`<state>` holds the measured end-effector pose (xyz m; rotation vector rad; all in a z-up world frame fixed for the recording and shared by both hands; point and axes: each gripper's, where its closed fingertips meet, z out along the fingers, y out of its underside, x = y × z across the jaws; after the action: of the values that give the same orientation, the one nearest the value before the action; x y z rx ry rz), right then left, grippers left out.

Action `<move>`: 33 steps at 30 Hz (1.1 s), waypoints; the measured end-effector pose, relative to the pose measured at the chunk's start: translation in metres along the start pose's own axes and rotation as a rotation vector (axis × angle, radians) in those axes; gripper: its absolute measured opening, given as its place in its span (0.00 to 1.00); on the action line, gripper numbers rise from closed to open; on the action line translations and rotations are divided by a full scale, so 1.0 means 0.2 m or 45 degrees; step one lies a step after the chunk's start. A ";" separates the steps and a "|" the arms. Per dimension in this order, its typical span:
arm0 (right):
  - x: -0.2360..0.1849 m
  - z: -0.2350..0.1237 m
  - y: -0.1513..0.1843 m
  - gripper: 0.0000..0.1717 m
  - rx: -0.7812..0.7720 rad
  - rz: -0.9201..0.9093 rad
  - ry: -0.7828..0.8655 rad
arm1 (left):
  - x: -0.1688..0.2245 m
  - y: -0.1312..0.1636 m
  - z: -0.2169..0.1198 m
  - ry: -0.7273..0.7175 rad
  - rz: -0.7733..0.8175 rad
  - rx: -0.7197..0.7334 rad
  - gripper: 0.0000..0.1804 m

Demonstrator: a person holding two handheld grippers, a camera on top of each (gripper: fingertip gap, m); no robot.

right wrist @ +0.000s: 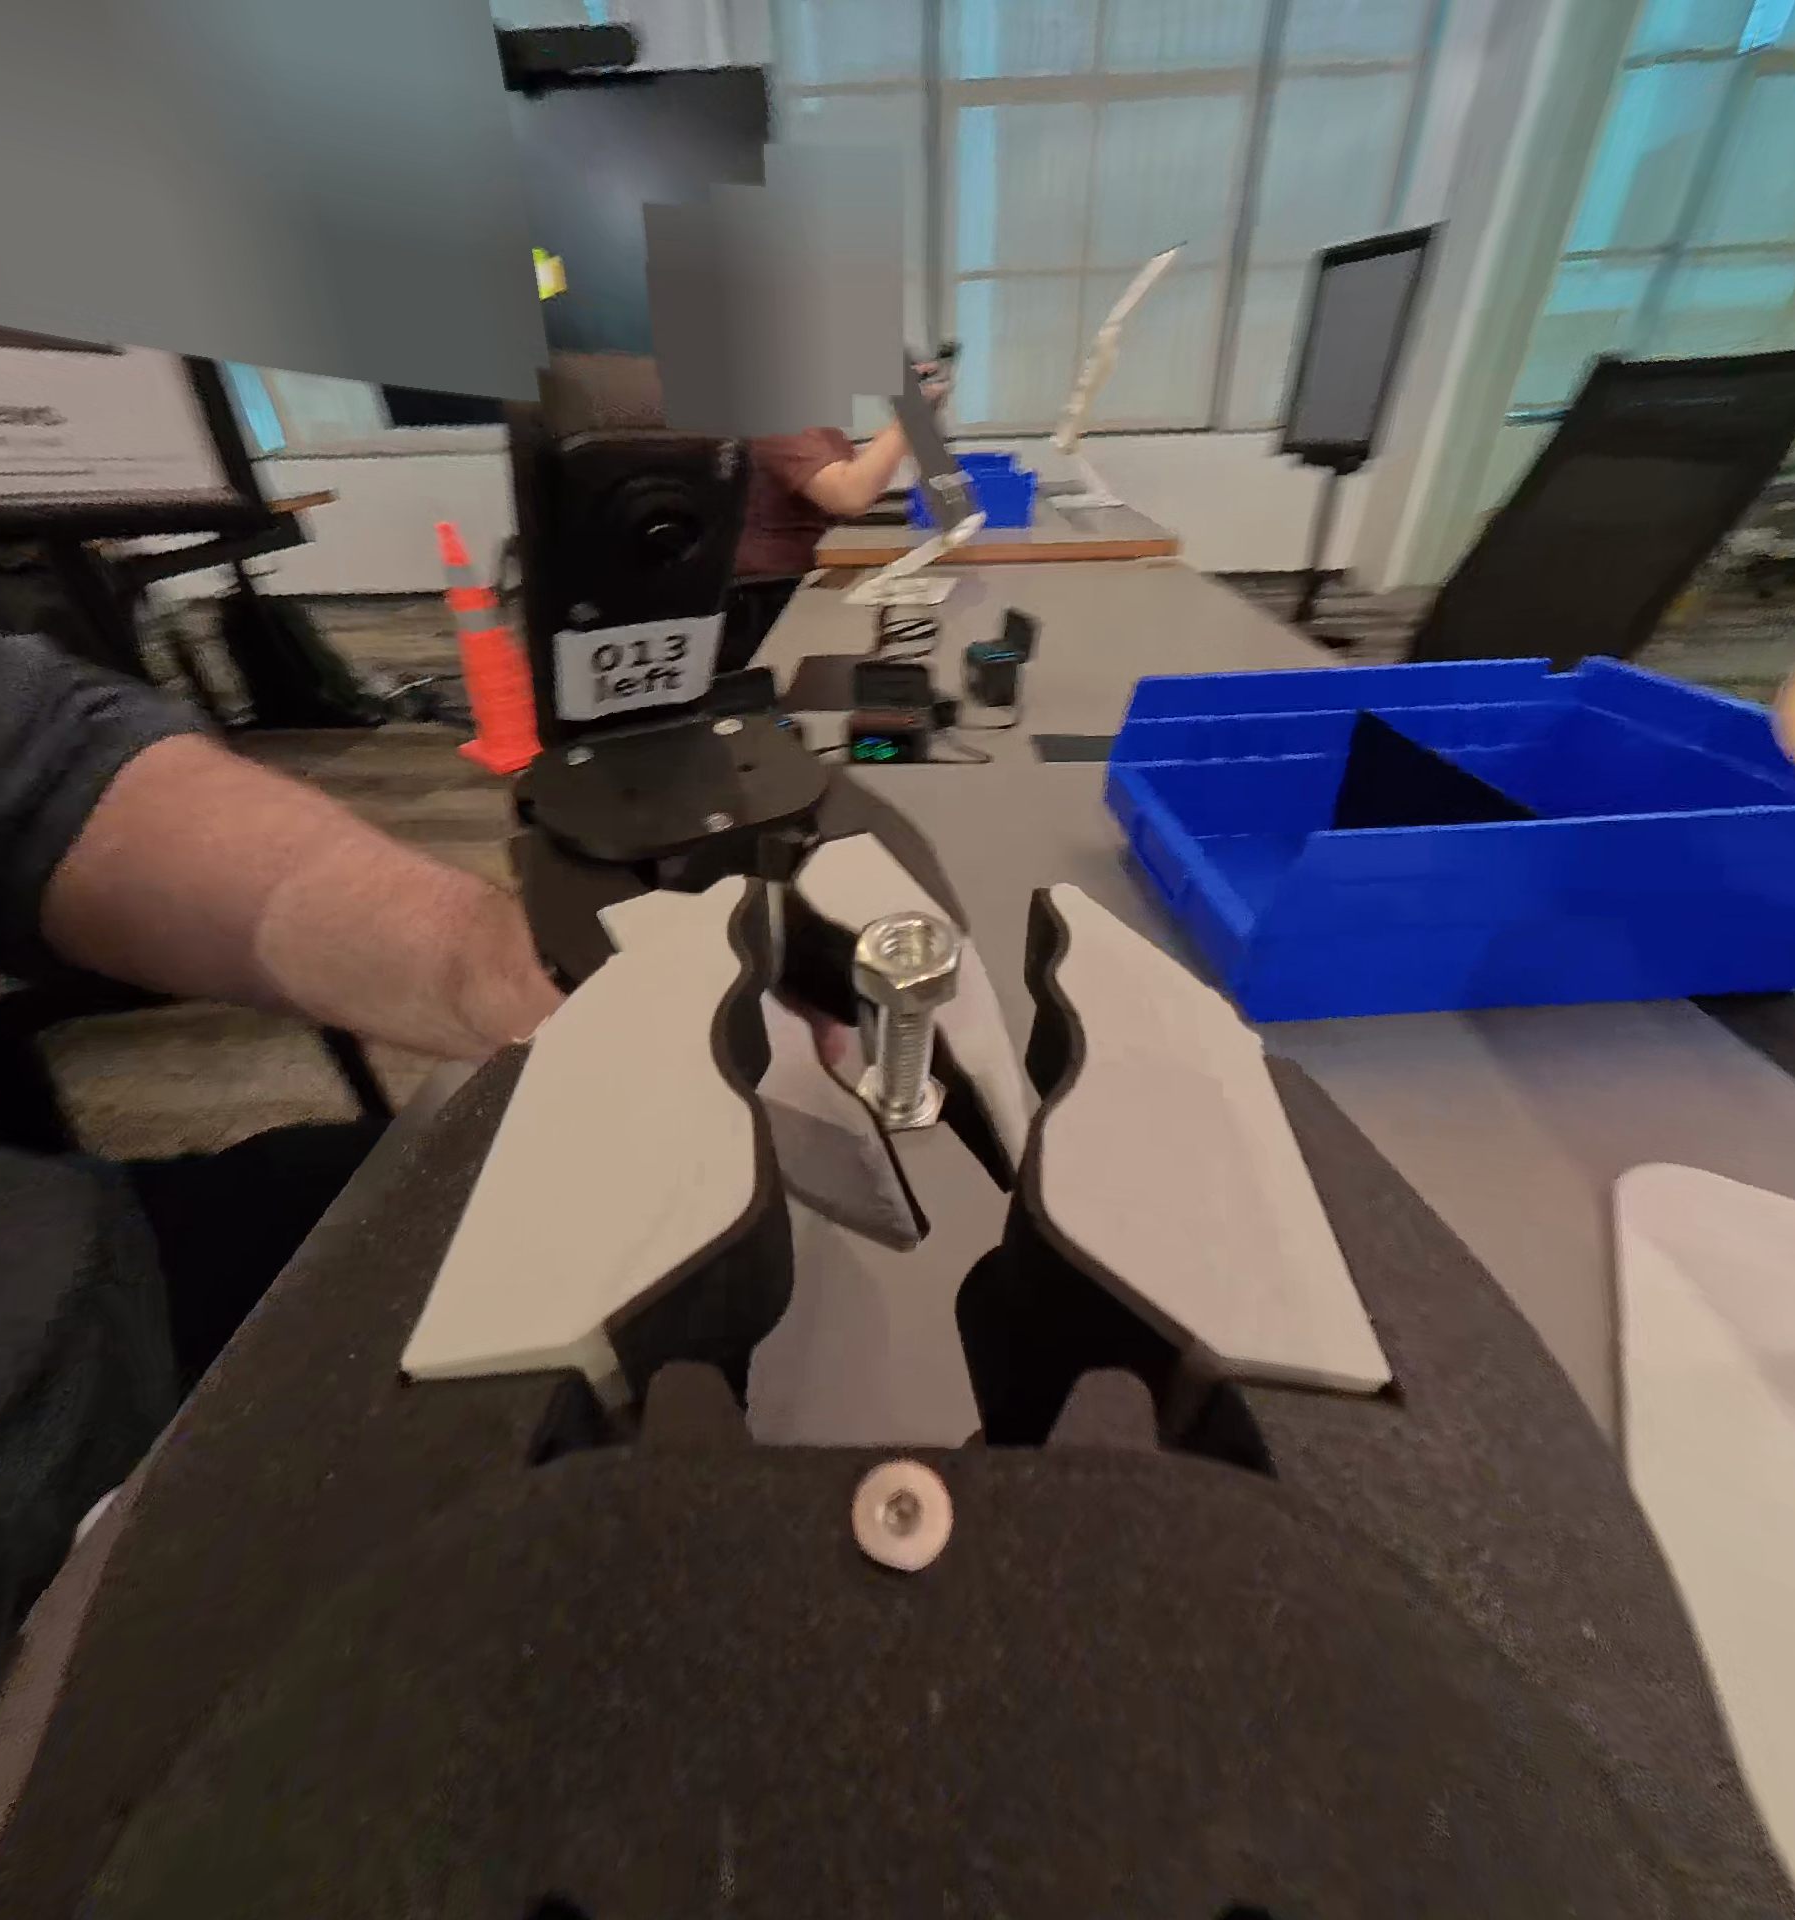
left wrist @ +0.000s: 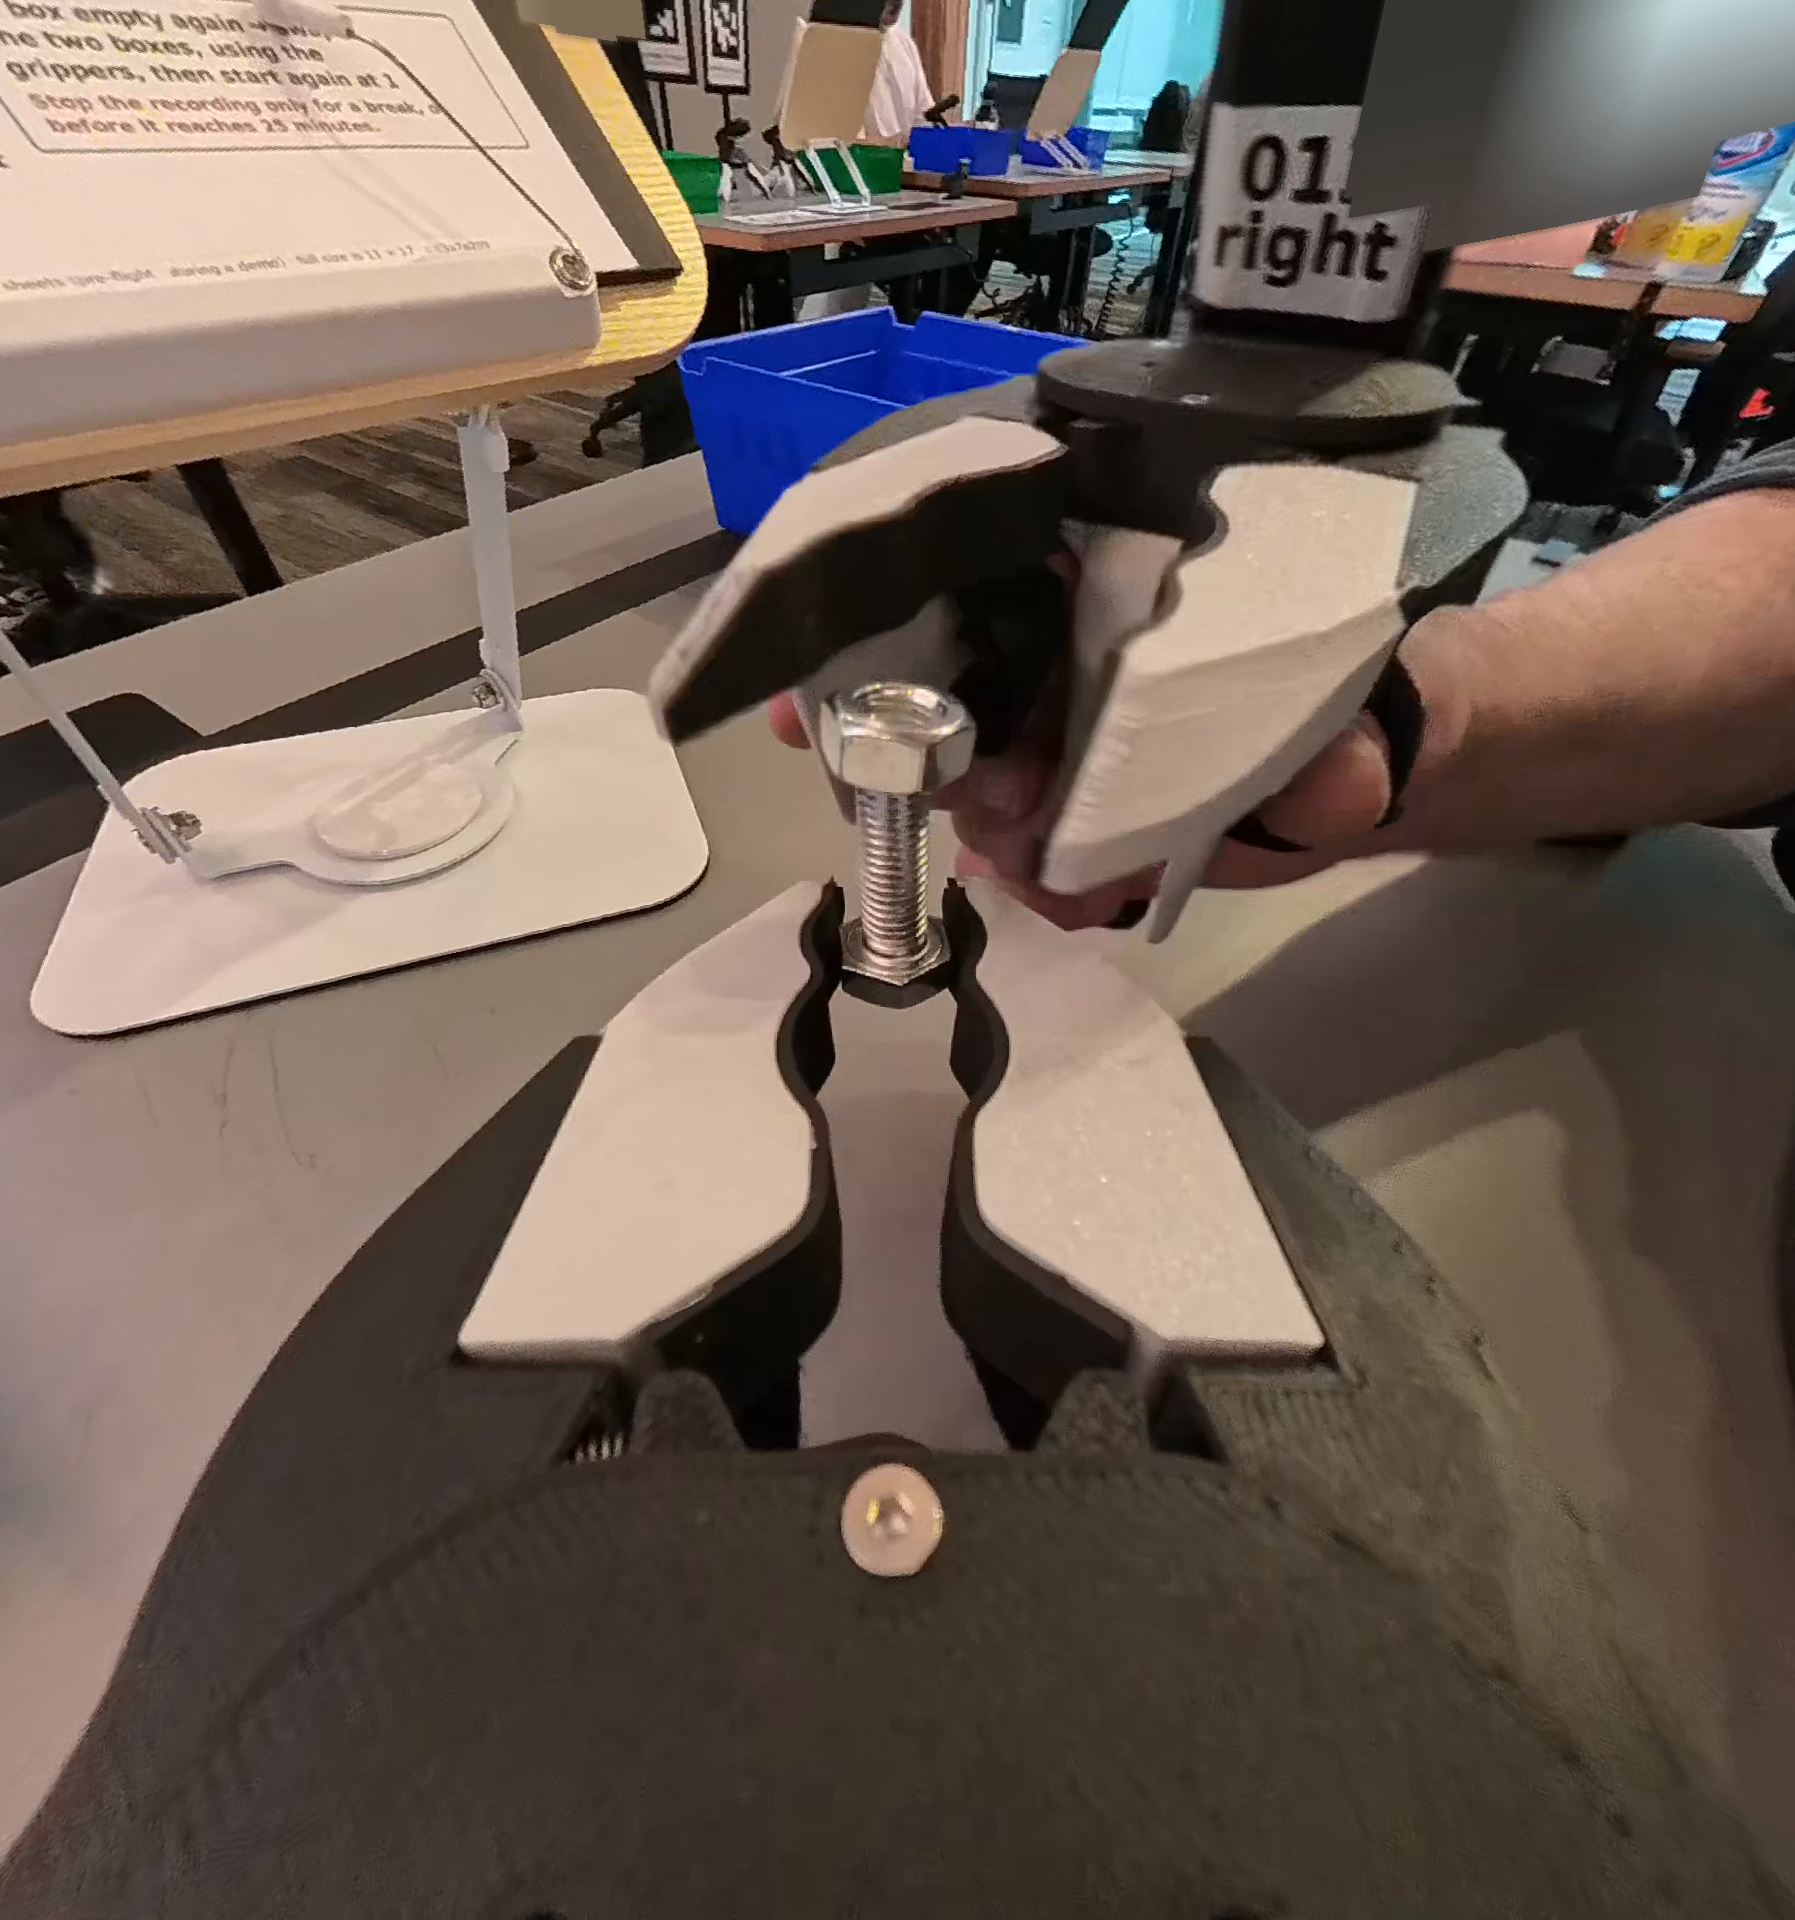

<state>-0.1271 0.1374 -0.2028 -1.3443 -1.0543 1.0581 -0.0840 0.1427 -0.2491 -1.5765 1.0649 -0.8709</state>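
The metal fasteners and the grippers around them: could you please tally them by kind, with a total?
Silver threaded steel bolt, standing head-down, head clamped by the left gripper: 1
Silver hexagonal steel nut, threaded on the bolt's top end: 1
Black-and-white two-finger grippers, left and right gripper, the right one open around the nut: 2
Total: 4

Between the left gripper's (left wrist: 891, 914) white-faced, black-edged fingers (left wrist: 706, 1049) stands a shiny silver bolt (left wrist: 891, 852) with a silver nut (left wrist: 898, 743) at its top. The right gripper (right wrist: 893, 997) above it shows the same white and black. Beyond lie a bright blue bin (right wrist: 1495, 831), a grey table (left wrist: 249, 1122) and a white stand base (left wrist: 373, 862) to the left.
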 end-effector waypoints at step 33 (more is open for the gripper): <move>0.00 -0.07 0.07 0.12 -0.012 0.109 -0.111 | 0.02 0.04 0.02 0.075 -0.061 -0.008 0.10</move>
<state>-0.1129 0.1341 -0.2163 -1.3713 -1.0748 1.1852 -0.0804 0.1397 -0.2573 -1.5957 1.0757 -0.9527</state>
